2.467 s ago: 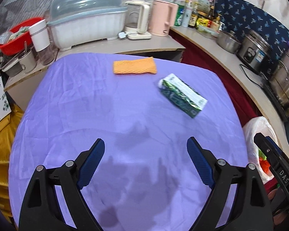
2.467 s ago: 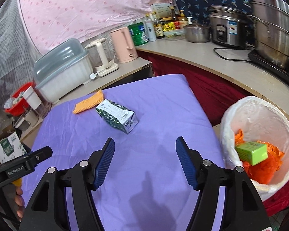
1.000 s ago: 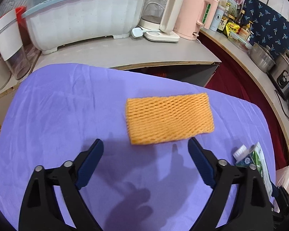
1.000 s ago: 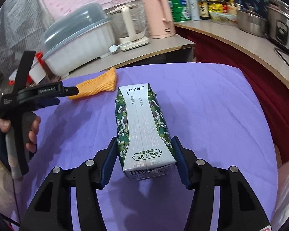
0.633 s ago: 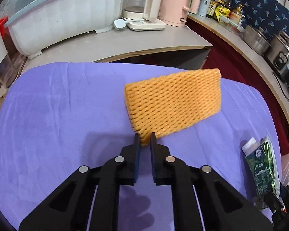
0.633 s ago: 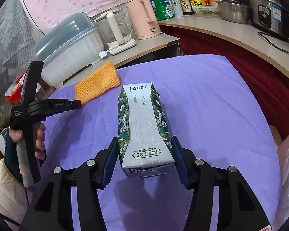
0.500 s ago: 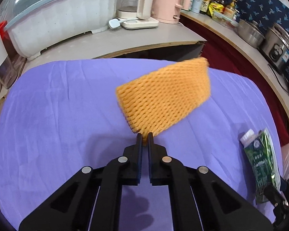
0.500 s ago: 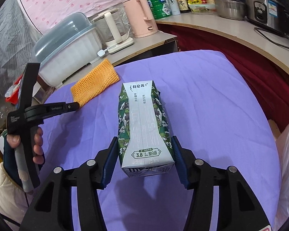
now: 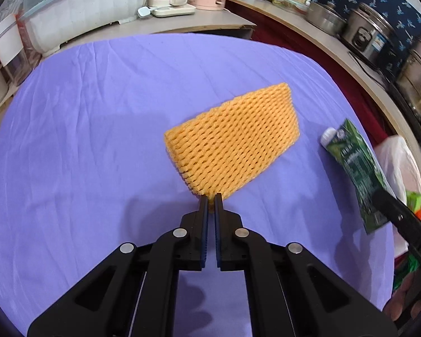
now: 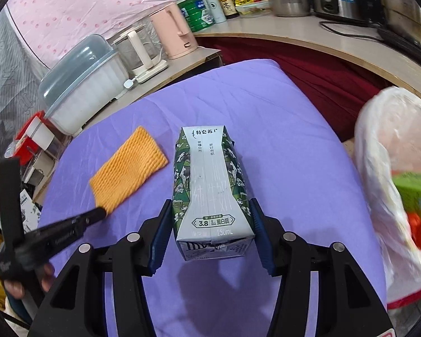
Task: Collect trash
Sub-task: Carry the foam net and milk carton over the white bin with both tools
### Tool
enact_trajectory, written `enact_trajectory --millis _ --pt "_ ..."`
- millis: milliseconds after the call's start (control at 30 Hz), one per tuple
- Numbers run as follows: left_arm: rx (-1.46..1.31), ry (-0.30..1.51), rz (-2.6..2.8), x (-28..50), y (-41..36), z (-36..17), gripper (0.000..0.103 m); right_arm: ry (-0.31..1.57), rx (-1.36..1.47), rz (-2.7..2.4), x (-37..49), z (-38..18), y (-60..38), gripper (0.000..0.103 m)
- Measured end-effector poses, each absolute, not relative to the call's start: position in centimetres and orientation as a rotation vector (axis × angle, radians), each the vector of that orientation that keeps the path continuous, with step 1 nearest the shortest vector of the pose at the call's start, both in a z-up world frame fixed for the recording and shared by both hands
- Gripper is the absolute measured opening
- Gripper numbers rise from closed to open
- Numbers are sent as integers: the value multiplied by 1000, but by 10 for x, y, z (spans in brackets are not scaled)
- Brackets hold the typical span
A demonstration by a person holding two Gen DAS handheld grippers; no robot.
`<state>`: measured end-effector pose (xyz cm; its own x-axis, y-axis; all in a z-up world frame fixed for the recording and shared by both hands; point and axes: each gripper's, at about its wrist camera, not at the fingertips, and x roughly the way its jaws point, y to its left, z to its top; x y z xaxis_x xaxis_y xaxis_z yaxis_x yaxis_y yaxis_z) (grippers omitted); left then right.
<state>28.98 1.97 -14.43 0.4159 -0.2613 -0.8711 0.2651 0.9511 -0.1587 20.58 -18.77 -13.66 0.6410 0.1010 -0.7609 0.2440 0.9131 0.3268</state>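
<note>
Right wrist view showed the right gripper (image 10: 210, 224) clamped on the milk carton (image 10: 210, 185), long axis pointing away; the bin bag (image 10: 379, 151) lay just right. The left gripper (image 9: 210, 200) pinched the orange foam net (image 9: 233, 143), farther from that bag.

Left claw (image 9: 210, 198) pinched the foam net (image 9: 233, 143) — carton (image 10: 212, 193) clamped too, both lifted.

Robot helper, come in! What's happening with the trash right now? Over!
Left gripper shut on orange foam net. Right gripper shut on milk carton. Trash bin to the right, path clear.
</note>
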Motion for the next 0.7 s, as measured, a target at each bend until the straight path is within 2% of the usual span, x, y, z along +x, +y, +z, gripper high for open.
enact_trajectory --millis 300,700 --pt "-9 1116 -377 206 12 -130 4 881 458 -115 136 -130 -193 51" --pt "37 1025 -441 150 -12 -82 4 810 510 -158 68 -103 -215 51"
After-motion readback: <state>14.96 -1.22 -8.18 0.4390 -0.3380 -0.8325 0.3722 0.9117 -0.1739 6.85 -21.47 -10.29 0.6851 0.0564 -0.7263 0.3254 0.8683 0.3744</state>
